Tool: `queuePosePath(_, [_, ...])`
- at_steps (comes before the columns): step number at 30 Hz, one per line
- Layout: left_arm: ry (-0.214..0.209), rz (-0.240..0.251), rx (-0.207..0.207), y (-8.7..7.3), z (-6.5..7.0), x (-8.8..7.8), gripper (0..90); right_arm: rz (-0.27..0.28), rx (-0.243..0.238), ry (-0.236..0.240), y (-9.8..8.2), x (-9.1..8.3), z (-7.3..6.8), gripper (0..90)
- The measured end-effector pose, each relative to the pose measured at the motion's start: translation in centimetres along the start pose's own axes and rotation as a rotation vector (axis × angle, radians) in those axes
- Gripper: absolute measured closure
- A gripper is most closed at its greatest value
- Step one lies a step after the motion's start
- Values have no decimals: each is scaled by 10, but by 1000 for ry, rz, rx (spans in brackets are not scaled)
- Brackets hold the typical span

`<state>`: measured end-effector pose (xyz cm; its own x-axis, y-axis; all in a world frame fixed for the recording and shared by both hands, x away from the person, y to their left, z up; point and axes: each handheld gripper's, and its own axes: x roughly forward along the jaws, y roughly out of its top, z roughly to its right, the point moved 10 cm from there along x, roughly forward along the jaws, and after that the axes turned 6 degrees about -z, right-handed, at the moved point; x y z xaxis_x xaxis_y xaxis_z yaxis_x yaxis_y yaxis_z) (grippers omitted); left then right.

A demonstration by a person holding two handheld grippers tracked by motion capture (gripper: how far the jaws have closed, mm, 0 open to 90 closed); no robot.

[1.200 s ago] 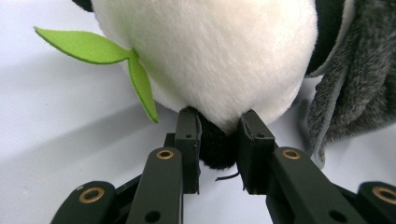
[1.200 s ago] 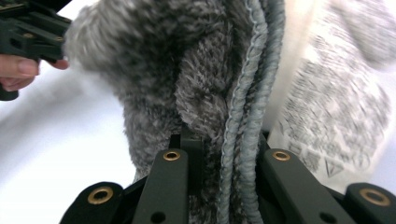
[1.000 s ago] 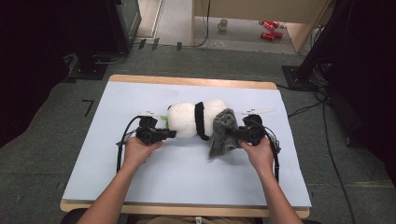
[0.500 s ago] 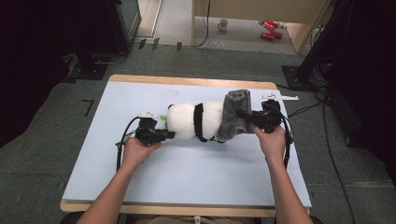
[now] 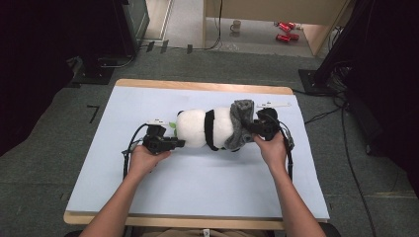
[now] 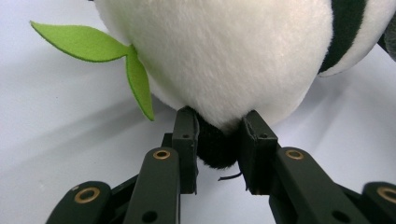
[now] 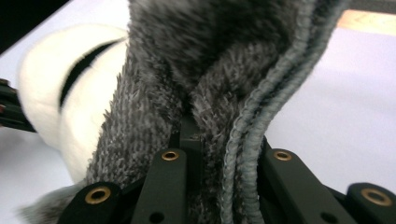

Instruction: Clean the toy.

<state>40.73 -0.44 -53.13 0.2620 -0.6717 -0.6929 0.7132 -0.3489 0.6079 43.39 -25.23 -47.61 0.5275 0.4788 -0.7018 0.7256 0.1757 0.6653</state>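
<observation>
A plush panda point(image 5: 202, 129) lies mid-table. The left gripper point(image 6: 217, 140) pinches its black ear; the right gripper point(image 7: 219, 140) grips a grey fuzzy hat point(image 5: 238, 126), half pulled over the panda's far end. Next, probably: tug the hat further on.

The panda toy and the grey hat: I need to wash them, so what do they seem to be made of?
Panda toy: short white and black plush, probably synthetic, with a flat green felt-like leaf. Grey hat: fuzzy fleece-like pile inside, apparently knitted, judging by its ribbed yarn edge.
</observation>
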Motion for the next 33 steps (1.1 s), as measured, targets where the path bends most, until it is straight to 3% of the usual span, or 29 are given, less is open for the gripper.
queuePosePath(6, [-9,4,-7,1,0,1,707,-1,16,-11,-9,9,5,778])
queuePosePath(10, [-13,2,-13,1,0,2,706,-4,58,-21,-15,13,7,781])
queuePosePath(15, [-13,2,-14,1,0,1,704,-16,58,-34,-20,17,10,781])
queuePosePath(19, [-13,-1,-15,1,0,1,702,-59,70,-42,-29,26,15,782])
queuePosePath(25, [-13,-9,-15,-1,-1,2,697,-172,122,-26,-47,44,16,781])
queuePosePath(29, [-13,-9,-14,-1,-1,2,696,-191,147,-16,-49,44,22,779])
queuePosePath(33, [-14,-13,-18,-1,-1,2,696,-166,150,-24,-43,37,25,778])
